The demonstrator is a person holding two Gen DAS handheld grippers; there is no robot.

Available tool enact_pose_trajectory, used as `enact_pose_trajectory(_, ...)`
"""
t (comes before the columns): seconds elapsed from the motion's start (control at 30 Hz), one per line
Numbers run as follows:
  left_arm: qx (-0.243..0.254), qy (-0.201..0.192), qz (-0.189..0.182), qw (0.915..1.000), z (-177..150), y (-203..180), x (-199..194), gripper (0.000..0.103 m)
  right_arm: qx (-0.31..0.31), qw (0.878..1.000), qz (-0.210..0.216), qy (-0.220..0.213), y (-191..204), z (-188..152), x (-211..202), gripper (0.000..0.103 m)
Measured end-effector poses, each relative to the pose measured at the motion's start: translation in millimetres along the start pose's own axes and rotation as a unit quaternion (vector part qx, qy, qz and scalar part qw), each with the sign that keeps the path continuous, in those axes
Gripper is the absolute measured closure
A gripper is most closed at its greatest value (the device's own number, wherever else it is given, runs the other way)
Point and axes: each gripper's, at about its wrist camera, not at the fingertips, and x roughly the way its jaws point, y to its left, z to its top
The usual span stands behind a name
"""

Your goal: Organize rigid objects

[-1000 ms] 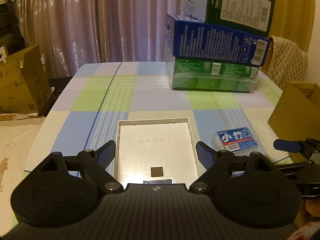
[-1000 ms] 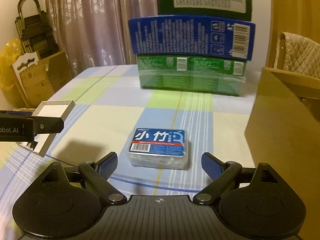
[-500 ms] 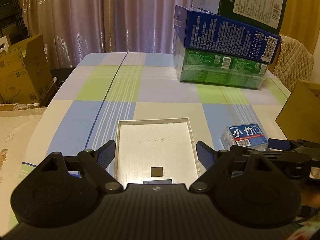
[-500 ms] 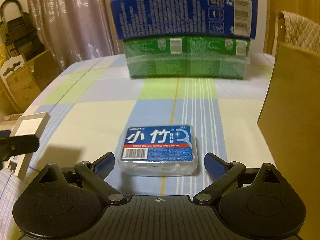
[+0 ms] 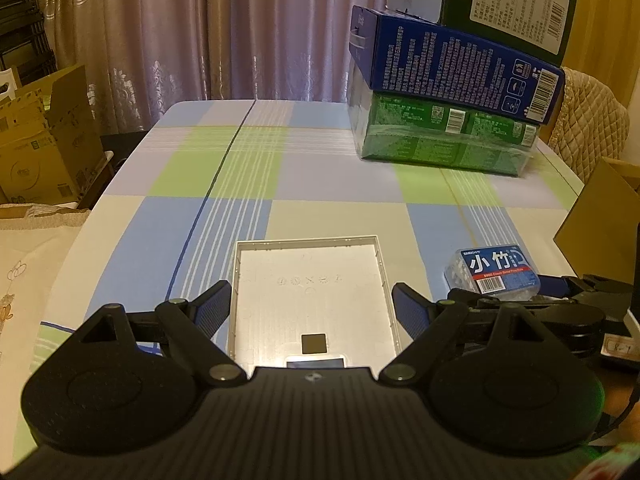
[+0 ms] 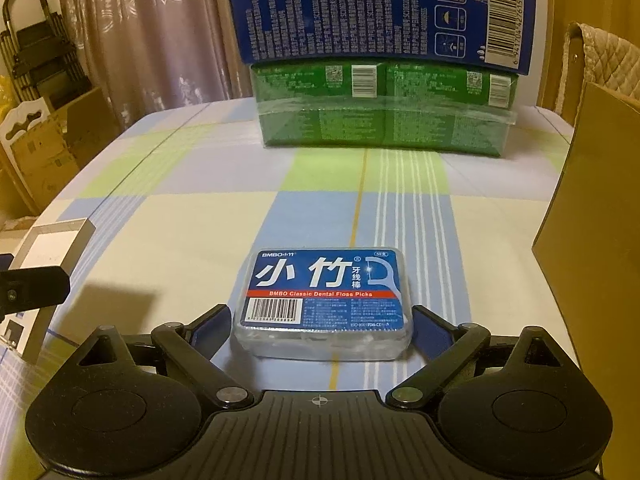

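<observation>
Right wrist view: one floss box (image 6: pixel 324 300) between the right gripper's (image 6: pixel 322 326) wide, just-closing jaws; three stacked boxes (image 6: pixel 382 76) at 12 o'clock.

A: What's different from a second ago?
B: The right tongs (image 6: pixel 322 322) came down and forward around the floss pick box (image 6: pixel 325 302); it now sits between their tips, which just narrowed slightly.

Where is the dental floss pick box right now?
In the right wrist view the floss pick box lies flat on the checked tablecloth between the right gripper fingers, in front of the stacked cartons.
</observation>
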Motion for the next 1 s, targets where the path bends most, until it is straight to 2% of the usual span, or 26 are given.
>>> enact_pose_trajectory(0.2, 0.001, 0.002, 0.000, 1.0000, -1, -1, 1, 0.020, -0.006, 1.000, -0.005, 0.003, 1, 1, -1, 0.018)
enact_pose_trajectory(1.0, 0.001, 0.006, -0.001, 1.0000, -3, -1, 4, 0.020, -0.004, 1.000, -0.006, -0.001, 0, 5, -11, 0.019)
